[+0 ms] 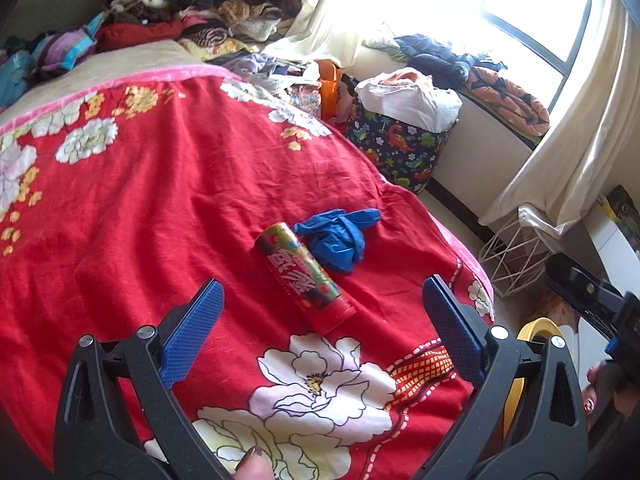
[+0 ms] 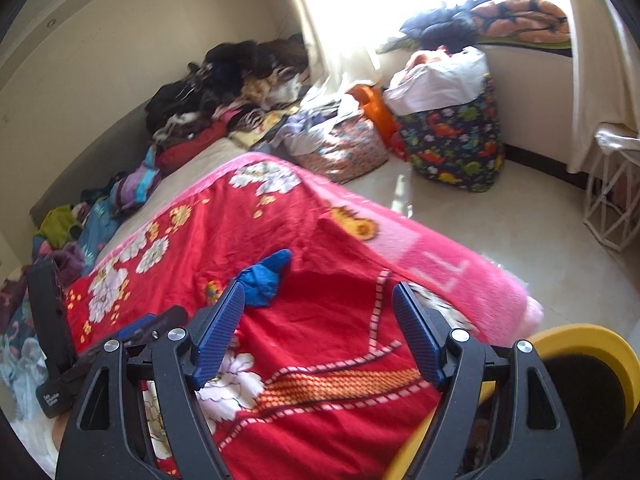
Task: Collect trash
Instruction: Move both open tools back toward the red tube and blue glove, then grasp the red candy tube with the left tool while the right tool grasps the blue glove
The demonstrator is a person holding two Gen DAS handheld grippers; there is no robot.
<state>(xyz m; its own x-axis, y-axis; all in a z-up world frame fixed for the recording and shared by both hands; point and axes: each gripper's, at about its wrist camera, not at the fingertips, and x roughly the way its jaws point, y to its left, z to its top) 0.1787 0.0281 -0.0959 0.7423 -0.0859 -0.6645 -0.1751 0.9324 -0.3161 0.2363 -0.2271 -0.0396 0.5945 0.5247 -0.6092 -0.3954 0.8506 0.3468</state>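
Left claw (image 1: 320, 300) gapes empty; dinosaur bag (image 1: 394, 152) holds white cloth (image 1: 412, 98).

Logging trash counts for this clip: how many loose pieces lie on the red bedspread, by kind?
Snack tube, lying on its side: 1
Crumpled blue glove, beside the tube: 1
Total: 2
Both sit on the red floral bedspread; neither is held.

R gripper (image 2: 318, 300) open over red bedspread (image 2: 320, 248), nothing btwn its blue pads. Blue glove (image 2: 266, 278) crumpled just past L pad, at 11 o'clock. Other gripper (image 2: 132, 334) at 9. Yellow bin (image 2: 584, 338) at 4. Dino-print bag (image 2: 456, 140) on floor at 1; clothes pile (image 2: 224, 88) at 11, far.
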